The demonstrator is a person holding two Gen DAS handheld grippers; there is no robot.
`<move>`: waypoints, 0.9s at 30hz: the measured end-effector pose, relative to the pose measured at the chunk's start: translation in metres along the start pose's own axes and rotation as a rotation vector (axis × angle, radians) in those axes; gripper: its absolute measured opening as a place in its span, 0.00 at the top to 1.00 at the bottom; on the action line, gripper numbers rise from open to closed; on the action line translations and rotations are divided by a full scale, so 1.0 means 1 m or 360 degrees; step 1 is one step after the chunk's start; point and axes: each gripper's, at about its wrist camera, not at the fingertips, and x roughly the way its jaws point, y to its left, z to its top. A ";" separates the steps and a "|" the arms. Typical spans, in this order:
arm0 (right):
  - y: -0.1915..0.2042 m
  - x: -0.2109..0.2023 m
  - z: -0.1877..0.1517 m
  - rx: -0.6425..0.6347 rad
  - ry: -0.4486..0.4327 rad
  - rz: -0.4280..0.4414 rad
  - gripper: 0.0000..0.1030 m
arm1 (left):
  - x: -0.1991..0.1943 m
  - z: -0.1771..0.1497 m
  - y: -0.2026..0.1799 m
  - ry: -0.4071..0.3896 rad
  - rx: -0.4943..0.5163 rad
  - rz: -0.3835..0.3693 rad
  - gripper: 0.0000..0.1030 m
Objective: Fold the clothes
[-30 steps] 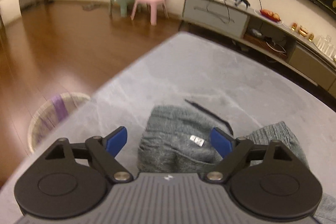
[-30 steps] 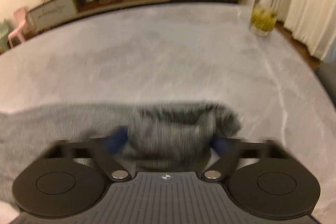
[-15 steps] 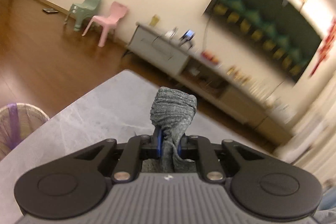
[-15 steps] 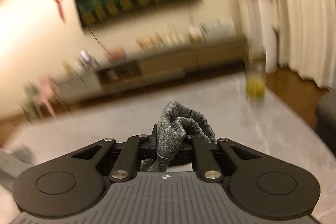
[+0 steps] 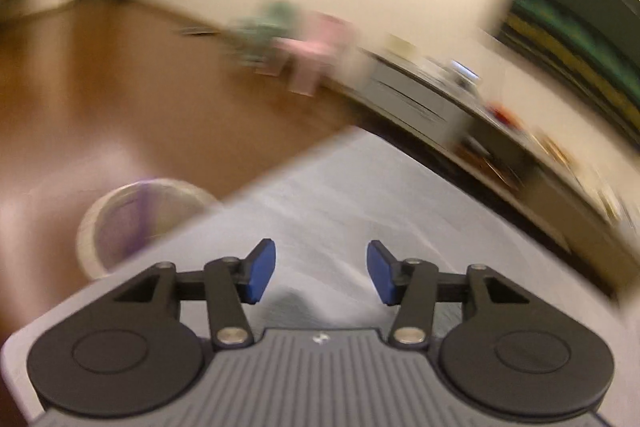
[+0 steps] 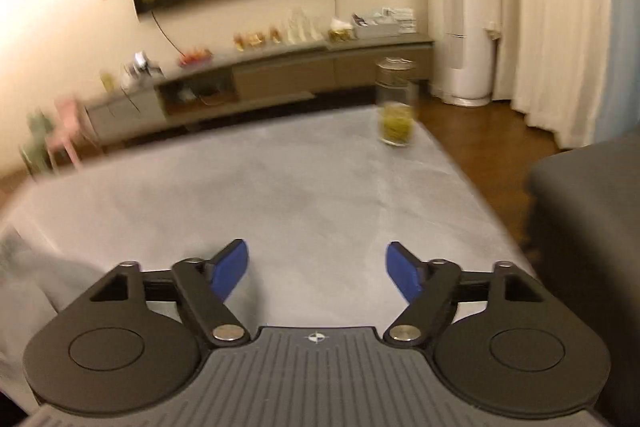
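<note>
My left gripper (image 5: 321,273) is open and empty above the grey table (image 5: 360,195); the view is blurred by motion. A small grey patch (image 5: 294,301), perhaps the garment, shows just below the fingers. My right gripper (image 6: 318,273) is open and empty over the grey table (image 6: 280,187). A blurred pale grey fold of the garment (image 6: 36,275) lies at the left edge of the right wrist view. Most of the garment is hidden.
A laundry basket (image 5: 132,215) stands on the wooden floor left of the table. A glass jar (image 6: 396,107) stands at the table's far right corner. A dark sofa (image 6: 588,227) is at the right. A low cabinet (image 6: 280,75) lines the far wall.
Both grippers were shut on the grey garment half a second ago; now both are open and empty, and the garment has dropped out of their jaws.
</note>
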 end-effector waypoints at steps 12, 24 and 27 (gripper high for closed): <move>0.156 0.180 -0.042 -0.0710 0.0690 0.0159 0.70 | 0.095 -0.071 -0.165 0.0455 0.1243 -0.0248 0.55; 0.106 0.105 0.095 -0.0354 -0.0237 0.0023 0.87 | 0.155 -0.004 -0.092 0.0300 0.0761 0.0398 0.70; 0.065 0.110 0.079 -0.0196 -0.0176 -0.0008 0.75 | 0.147 0.012 -0.066 0.0302 0.0610 0.0369 0.69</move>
